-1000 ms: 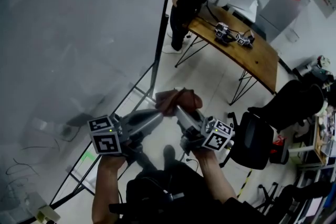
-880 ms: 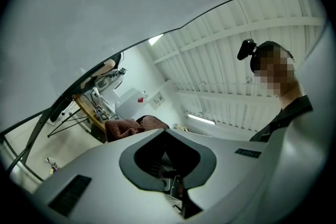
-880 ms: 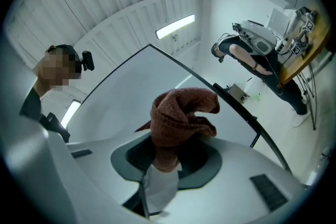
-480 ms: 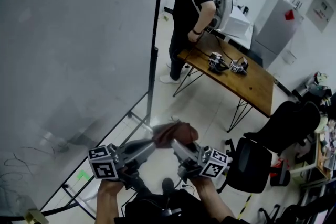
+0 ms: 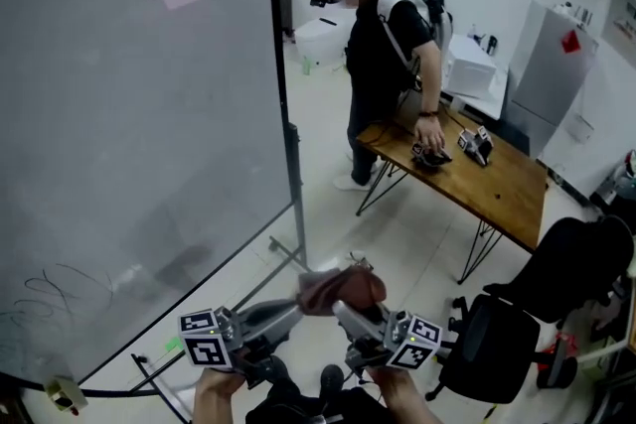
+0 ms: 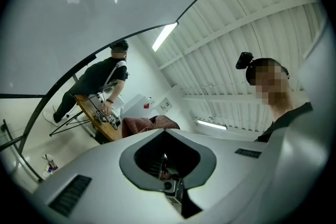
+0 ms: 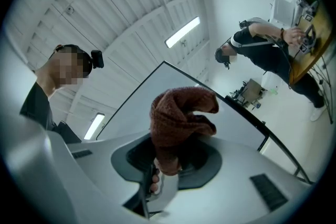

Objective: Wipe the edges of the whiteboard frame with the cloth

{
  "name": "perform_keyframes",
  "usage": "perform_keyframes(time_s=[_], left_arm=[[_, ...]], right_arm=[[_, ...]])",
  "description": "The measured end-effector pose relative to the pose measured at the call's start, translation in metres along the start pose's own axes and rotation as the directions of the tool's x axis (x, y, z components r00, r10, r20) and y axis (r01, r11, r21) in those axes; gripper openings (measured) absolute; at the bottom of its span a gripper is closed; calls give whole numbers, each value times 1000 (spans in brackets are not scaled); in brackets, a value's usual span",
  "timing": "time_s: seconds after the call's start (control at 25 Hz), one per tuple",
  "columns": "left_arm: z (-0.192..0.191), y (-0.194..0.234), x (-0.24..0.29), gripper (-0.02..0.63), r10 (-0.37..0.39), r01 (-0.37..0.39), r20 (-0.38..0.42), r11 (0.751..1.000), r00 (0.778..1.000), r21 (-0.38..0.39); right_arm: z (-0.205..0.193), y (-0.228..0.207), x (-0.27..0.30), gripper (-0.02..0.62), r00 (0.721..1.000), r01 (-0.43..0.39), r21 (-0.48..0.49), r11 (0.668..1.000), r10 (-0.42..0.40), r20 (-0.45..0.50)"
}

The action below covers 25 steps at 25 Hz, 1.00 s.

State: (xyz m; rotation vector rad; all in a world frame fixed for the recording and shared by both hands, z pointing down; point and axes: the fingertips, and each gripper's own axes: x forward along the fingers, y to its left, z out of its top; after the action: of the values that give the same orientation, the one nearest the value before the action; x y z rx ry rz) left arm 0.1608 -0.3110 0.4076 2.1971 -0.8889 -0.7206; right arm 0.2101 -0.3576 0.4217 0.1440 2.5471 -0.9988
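Here, cloth (image 5: 340, 289) pinched in right tool (image 5: 339, 308), left tool (image 5: 298, 305) closed alongside, near whiteboard frame (image 5: 290, 164).

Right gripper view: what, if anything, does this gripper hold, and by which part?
The right gripper pinches the cloth by its bunched lower end.

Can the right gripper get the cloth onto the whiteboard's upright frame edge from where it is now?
Probably yes. The right gripper holds the cloth just right of the frame's upright edge, apart from it, and nothing stands between them.
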Motion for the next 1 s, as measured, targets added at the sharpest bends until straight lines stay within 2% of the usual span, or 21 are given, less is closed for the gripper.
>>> perform_keyframes(time_s=[0.24, 0.36, 0.72, 1.0], left_arm=[[-23, -10, 2, -12, 82, -82, -7, 997, 997, 11], [-26, -17, 7, -12, 91, -91, 8, 996, 996, 10], [-6, -35, 9, -12, 28, -29, 26, 999, 999, 35], [8, -42, -11, -12, -11, 10, 42, 999, 999, 37]], right_arm=[[-3, -1, -20, 117, 999, -44, 45, 998, 44, -8], [3, 3, -24, 117, 998, -66, 50, 997, 66, -10], [15, 26, -12, 117, 995, -100, -3, 995, 100, 10], [5, 39, 7, 117, 996, -93, -34, 995, 92, -11]])
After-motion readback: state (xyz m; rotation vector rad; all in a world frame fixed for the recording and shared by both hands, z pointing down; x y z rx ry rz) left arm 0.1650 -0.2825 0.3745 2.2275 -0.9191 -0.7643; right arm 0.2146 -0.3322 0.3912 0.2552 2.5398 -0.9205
